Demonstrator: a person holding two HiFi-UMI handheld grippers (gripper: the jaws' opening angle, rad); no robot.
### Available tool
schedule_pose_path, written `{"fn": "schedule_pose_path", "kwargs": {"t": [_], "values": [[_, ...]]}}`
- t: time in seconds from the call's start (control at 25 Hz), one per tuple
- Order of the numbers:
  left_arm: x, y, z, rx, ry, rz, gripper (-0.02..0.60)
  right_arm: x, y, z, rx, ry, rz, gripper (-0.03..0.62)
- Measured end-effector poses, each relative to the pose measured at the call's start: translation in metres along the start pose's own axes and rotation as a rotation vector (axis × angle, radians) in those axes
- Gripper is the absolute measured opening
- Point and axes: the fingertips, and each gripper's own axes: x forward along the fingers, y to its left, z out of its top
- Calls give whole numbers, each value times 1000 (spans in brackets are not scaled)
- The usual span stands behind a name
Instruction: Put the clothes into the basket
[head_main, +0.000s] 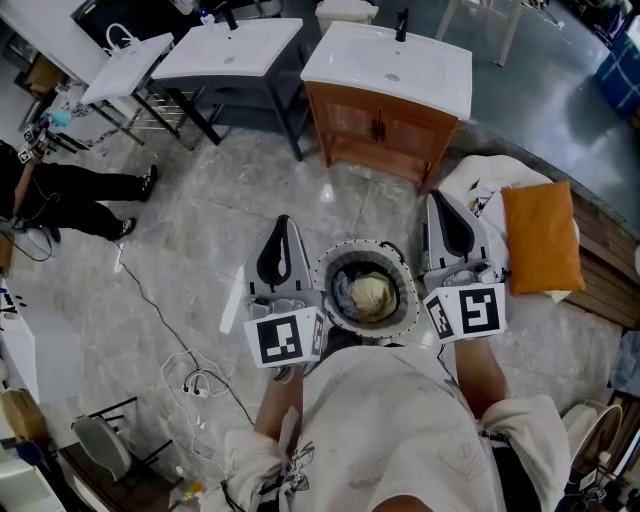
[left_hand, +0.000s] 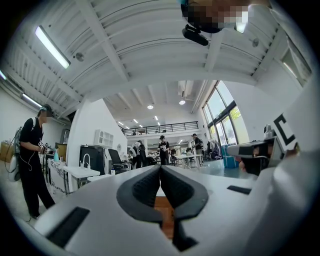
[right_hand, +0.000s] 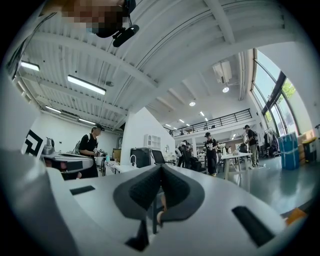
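Note:
In the head view a round white basket (head_main: 335, 268) stands on the floor just in front of me, between my two grippers. A pale yellow garment (head_main: 372, 295) lies in it on darker cloth. A white garment (head_main: 478, 182) lies on the bench at the right. My left gripper (head_main: 283, 222) is held level to the left of the basket, its jaws shut on nothing, as the left gripper view (left_hand: 160, 168) confirms. My right gripper (head_main: 437, 198) is level on the basket's right side, also shut and empty (right_hand: 160, 168).
A wooden vanity with a white sink (head_main: 385, 120) stands ahead of the basket, a dark-framed sink (head_main: 230, 50) to its left. An orange cushion (head_main: 540, 235) lies on the bench at right. A cable (head_main: 195, 380) trails on the floor. A person (head_main: 80, 190) stands at far left.

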Motion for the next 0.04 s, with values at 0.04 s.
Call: {"fn": "schedule_pose_path", "kwargs": {"t": [0.04], "values": [[0, 0, 0, 2, 0, 0, 5, 0, -1, -1, 0, 1, -1, -12]]}}
